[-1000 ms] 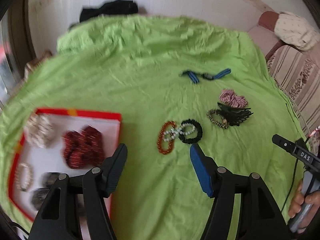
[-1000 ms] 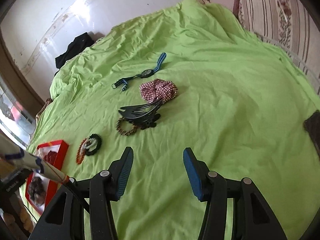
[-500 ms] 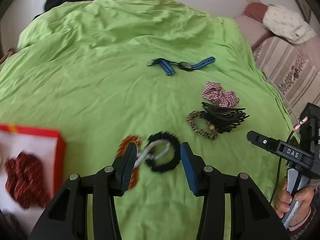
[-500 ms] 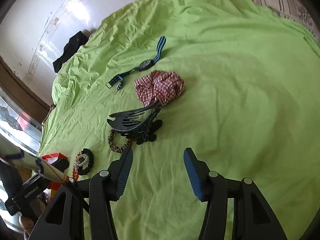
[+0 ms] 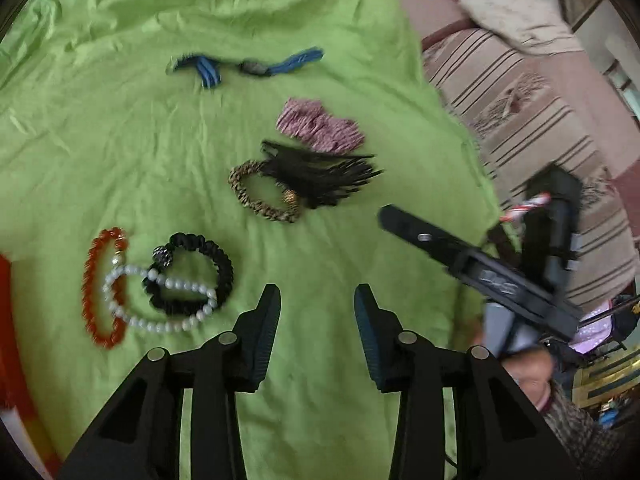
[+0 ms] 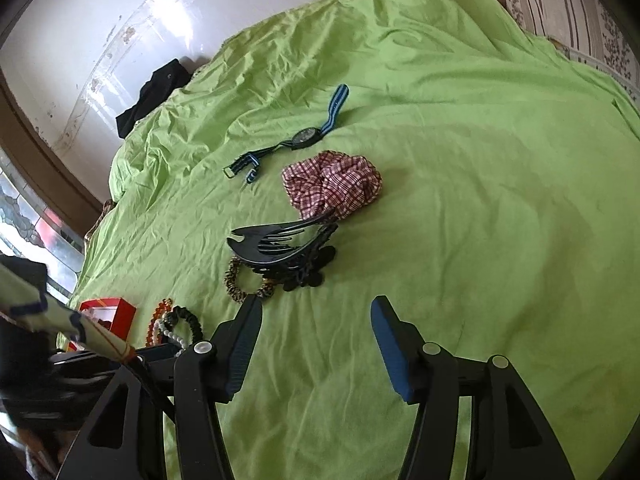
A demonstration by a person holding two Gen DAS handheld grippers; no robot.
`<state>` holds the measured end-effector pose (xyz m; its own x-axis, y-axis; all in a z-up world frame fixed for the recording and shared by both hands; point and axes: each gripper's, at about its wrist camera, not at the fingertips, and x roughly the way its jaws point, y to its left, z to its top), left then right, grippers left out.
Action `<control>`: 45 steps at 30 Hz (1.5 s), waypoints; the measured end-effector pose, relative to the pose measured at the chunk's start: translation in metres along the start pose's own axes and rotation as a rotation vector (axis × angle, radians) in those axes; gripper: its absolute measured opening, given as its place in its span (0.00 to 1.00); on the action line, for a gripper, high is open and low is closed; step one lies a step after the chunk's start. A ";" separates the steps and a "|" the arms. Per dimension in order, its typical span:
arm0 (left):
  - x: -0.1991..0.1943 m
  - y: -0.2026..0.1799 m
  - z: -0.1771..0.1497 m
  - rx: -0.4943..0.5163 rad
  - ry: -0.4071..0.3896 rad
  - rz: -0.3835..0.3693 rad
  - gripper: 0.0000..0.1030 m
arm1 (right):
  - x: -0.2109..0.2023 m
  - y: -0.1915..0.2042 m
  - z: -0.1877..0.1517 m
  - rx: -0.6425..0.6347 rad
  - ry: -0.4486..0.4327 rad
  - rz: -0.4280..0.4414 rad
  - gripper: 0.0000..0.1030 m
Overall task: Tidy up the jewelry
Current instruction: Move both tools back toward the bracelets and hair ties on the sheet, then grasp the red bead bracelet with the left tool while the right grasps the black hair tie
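Note:
Jewelry lies spread on a green sheet (image 5: 120, 140). An orange bead bracelet (image 5: 94, 280), a pearl bracelet (image 5: 160, 316) and a black braided band (image 5: 204, 272) overlap at lower left. Farther off are a leopard hair tie (image 5: 256, 196), a black hair claw (image 5: 324, 176), a plaid scrunchie (image 5: 320, 128) and a blue-strapped watch (image 5: 252, 68). My left gripper (image 5: 318, 316) hovers right of the bracelets, its jaws closing on nothing. My right gripper (image 6: 316, 320) sits just short of the hair claw (image 6: 280, 244) and hair tie (image 6: 240, 280), jaws opening and empty.
A red box (image 6: 106, 310) stands at the sheet's left side, only its edge (image 5: 6, 280) showing in the left wrist view. A striped couch (image 5: 540, 120) borders the sheet on the right. A black garment (image 6: 152, 96) lies by the far wall. A hand (image 5: 528, 364) grips the right tool.
The left view swung right and down, so the red box slid off to the left and the bracelets now lie left of the fingers. The left jaws narrowed. The right gripper neared the hair claw.

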<state>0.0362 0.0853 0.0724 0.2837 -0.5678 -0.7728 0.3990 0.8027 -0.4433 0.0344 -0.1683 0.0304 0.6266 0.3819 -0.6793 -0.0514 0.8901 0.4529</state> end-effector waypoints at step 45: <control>-0.067 0.054 -0.020 -0.122 -0.241 0.247 0.07 | 0.012 0.091 -0.016 -0.184 0.023 0.110 0.09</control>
<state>0.0210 0.1701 0.0915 0.5615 -0.3687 -0.7408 0.1896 0.9288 -0.3185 0.0250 -0.0787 0.0543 0.5916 0.4829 -0.6456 -0.2609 0.8724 0.4134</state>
